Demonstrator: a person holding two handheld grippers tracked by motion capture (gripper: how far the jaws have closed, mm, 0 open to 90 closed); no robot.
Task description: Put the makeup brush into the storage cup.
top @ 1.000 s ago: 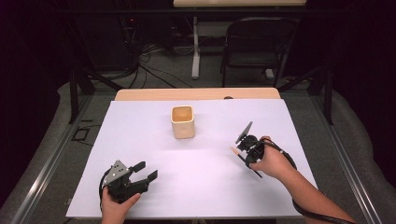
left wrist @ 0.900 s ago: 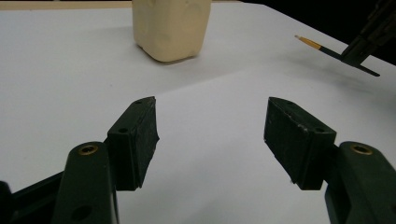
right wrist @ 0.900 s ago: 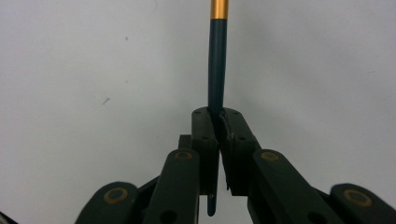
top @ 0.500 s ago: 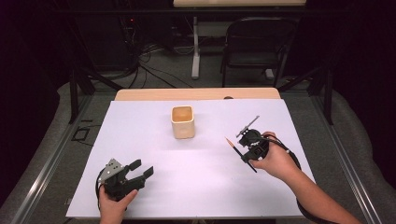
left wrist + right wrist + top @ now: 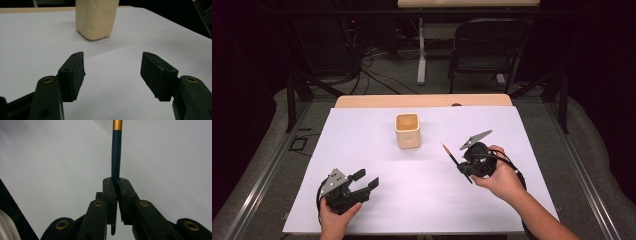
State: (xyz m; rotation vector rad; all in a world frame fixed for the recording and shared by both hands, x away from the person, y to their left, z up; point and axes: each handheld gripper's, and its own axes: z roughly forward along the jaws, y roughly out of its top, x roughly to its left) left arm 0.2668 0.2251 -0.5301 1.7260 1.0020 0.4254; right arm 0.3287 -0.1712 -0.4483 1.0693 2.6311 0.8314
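Note:
A cream square cup (image 5: 407,130) stands upright in the middle of the white-covered table (image 5: 522,200); in the left gripper view the cup (image 5: 96,18) is straight ahead, well beyond the jaws. My left gripper (image 5: 368,177) rests near the front left edge, open, with nothing between its jaws (image 5: 112,67). To the right of the cup, my right gripper (image 5: 463,169) is lifted off the table and shut on a dark green pencil (image 5: 450,154). The pencil (image 5: 116,152) sticks out past the pads, a gold band near its far end, and slants toward the cup.
A black chair (image 5: 489,45) and floor cables lie beyond the table's wooden far edge (image 5: 422,101). Metal frame rails run along both sides of the table. White surface stretches between the two grippers.
The right hand has risen and drifted a little left toward the cup, carrying the pencil with it. The left gripper has stayed where it was.

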